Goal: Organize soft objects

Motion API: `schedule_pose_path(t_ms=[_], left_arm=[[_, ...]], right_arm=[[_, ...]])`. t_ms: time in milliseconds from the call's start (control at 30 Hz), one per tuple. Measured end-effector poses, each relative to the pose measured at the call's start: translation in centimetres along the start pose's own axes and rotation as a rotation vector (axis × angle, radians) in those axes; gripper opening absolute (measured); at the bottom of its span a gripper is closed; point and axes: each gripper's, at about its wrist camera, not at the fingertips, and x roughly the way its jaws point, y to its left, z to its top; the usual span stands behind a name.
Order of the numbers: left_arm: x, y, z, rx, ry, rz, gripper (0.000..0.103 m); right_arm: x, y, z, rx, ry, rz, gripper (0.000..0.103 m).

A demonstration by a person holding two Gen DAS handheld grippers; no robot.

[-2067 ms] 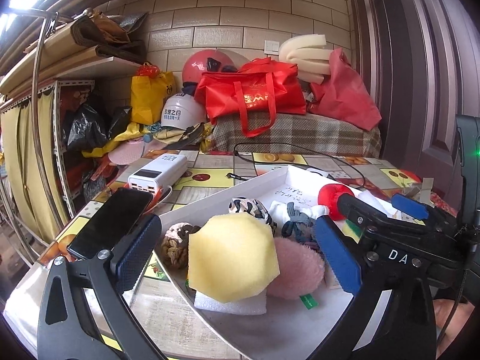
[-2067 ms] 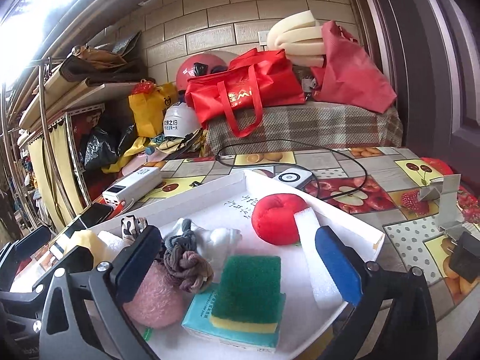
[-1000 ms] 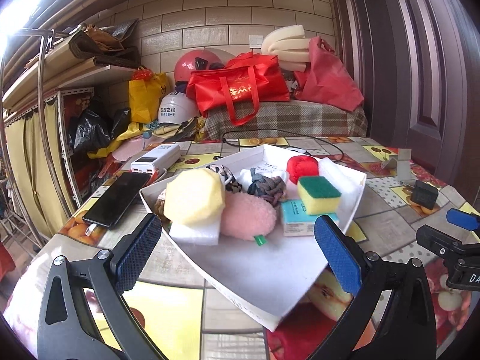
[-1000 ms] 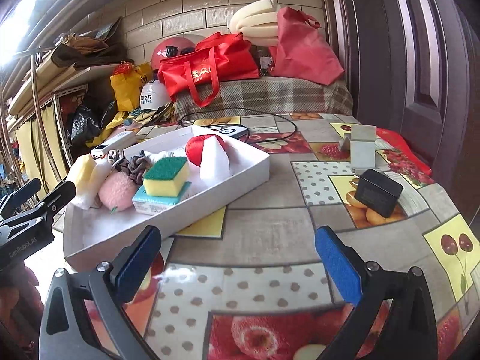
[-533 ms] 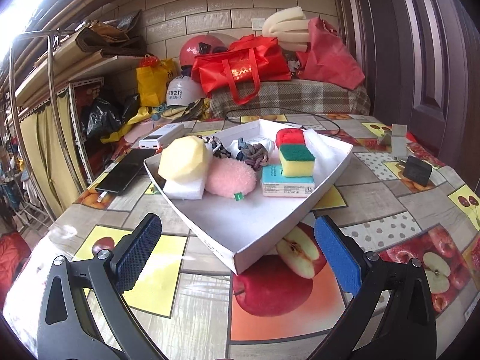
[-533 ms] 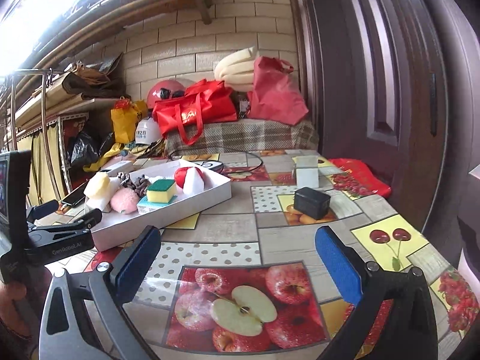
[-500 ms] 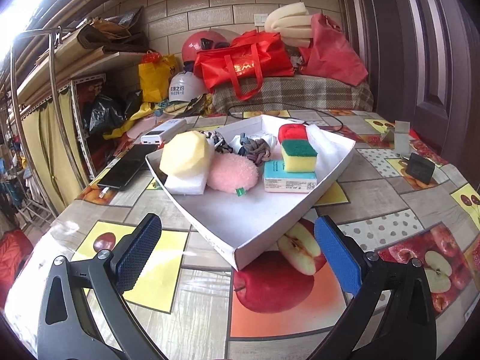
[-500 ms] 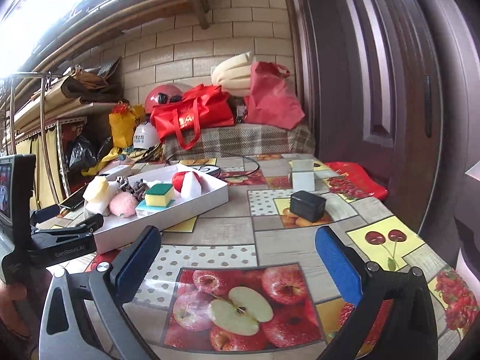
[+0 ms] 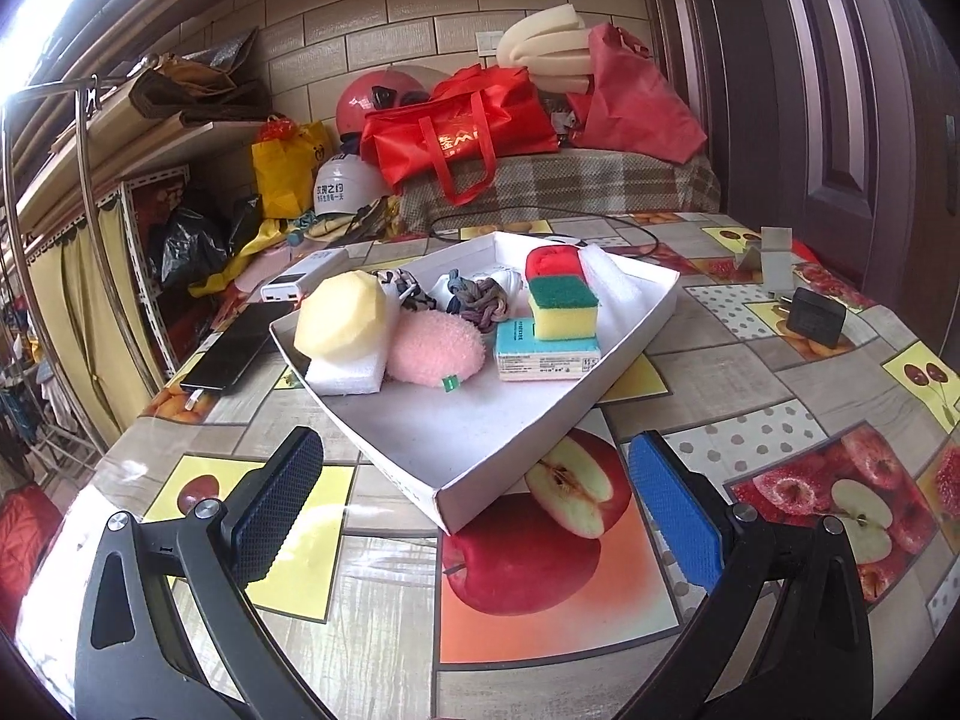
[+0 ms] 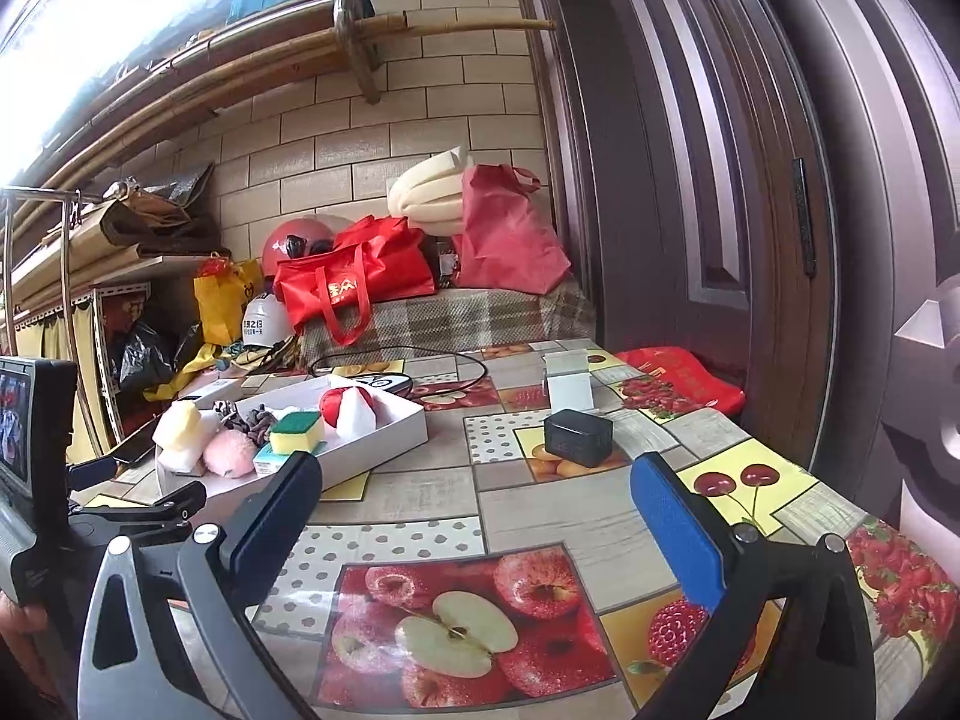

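The white tray [image 9: 624, 324] sits on the fruit-picture table [image 9: 720, 384], and all the soft things are inside it: a yellow sponge [image 9: 341, 317], a pink puff [image 9: 435, 348] and a green sponge [image 9: 563, 307]. The left gripper [image 9: 474, 501] is just in front of the tray, wide open and holding nothing. The right gripper [image 10: 474, 513] is farther from the tray, also wide open and holding nothing.
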Motion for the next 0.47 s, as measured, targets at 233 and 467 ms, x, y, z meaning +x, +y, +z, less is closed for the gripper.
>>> schedule_pose_path(t_ms=[233,467], left_arm=[[0.28,0.07,-0.03,-0.005,0.015,-0.017,0.103],[0.3,0.03,-0.06,-0.006,0.015,-0.023,0.103]], right_arm=[[-0.07,0.25,0.0,-0.008,-0.001,0.002,0.103],[-0.07,0.21,-0.02,-0.011,-0.001,0.001,0.103]])
